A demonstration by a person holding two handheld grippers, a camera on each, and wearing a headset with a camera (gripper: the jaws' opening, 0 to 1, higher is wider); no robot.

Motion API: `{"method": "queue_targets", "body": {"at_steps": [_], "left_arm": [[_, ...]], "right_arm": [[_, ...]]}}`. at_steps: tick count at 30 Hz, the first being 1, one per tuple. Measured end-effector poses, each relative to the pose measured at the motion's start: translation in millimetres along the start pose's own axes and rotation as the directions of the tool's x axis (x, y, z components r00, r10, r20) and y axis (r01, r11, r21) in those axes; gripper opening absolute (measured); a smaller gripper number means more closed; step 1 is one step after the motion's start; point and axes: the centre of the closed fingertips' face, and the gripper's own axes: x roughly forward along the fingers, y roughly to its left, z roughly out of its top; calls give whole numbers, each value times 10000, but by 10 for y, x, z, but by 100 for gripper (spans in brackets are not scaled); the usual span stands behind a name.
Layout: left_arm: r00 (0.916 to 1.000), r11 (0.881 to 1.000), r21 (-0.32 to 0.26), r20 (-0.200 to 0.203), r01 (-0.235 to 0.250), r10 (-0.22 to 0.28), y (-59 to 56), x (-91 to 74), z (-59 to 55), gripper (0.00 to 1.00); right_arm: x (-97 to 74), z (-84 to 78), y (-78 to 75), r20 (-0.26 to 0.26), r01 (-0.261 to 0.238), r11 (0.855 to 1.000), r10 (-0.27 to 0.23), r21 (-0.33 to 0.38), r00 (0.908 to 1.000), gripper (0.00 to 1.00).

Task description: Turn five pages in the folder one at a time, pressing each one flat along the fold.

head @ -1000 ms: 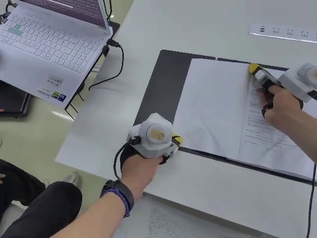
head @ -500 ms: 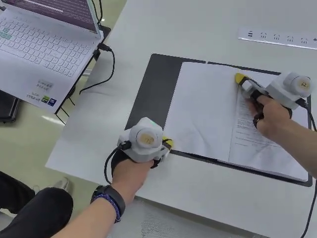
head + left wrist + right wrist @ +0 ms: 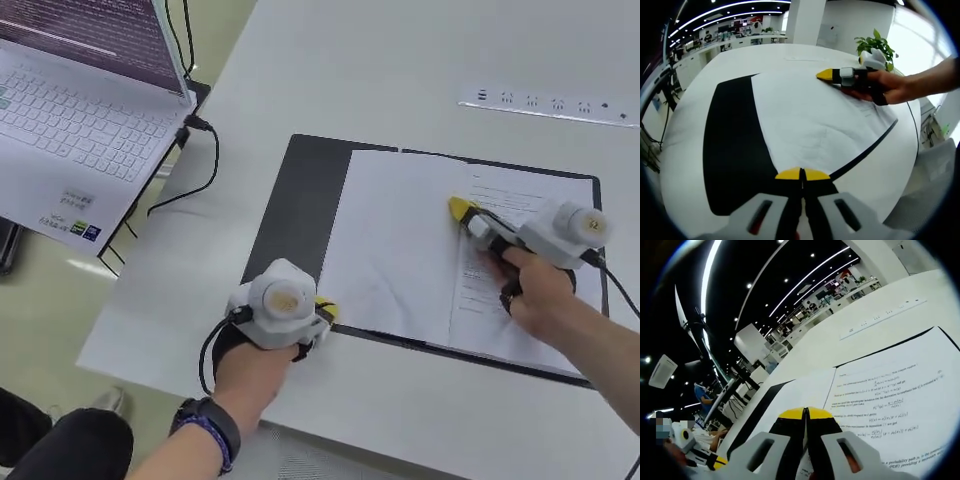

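An open black folder [image 3: 300, 190] lies on the white table, with a turned blank page [image 3: 395, 235] on its left half and a printed page [image 3: 520, 260] on its right. My left gripper [image 3: 325, 309] is shut, its yellow tips resting on the blank page's near edge [image 3: 802, 174]. My right gripper [image 3: 459, 210] is shut too, its tips pressed down on the paper along the fold between the pages; it also shows as the right gripper [image 3: 825, 75] in the left gripper view. From the right gripper [image 3: 805, 414] I look along the fold over the printed page [image 3: 890, 390].
An open laptop [image 3: 70, 120] stands off the table's left side, its cable [image 3: 195, 165] trailing to the table edge. A white power strip [image 3: 545, 105] lies at the back of the table. A potted plant [image 3: 875, 44] stands beyond the folder.
My right gripper has slid toward me along the fold, from near the page's top. The left gripper has stayed on the page's near edge. The head camera has shifted.
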Motion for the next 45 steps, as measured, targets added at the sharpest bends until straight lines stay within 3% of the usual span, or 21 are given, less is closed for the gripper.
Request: {"method": "queue_targets", "body": {"at_steps": [18, 25, 45], "left_arm": [[10000, 10000, -66, 54, 37, -36, 0, 5, -3, 0], [10000, 10000, -62, 59, 43, -42, -7, 6, -3, 0], [9999, 10000, -62, 114, 42, -42, -9, -3, -1, 0]], "right_arm": [[-362, -301, 159, 75, -401, 9987, 399, 317, 9992, 0], [-508, -456, 274, -232, -681, 9975, 685, 190, 9974, 0], [-737, -685, 425, -548, -836, 9962, 849, 258, 9949, 0]]}}
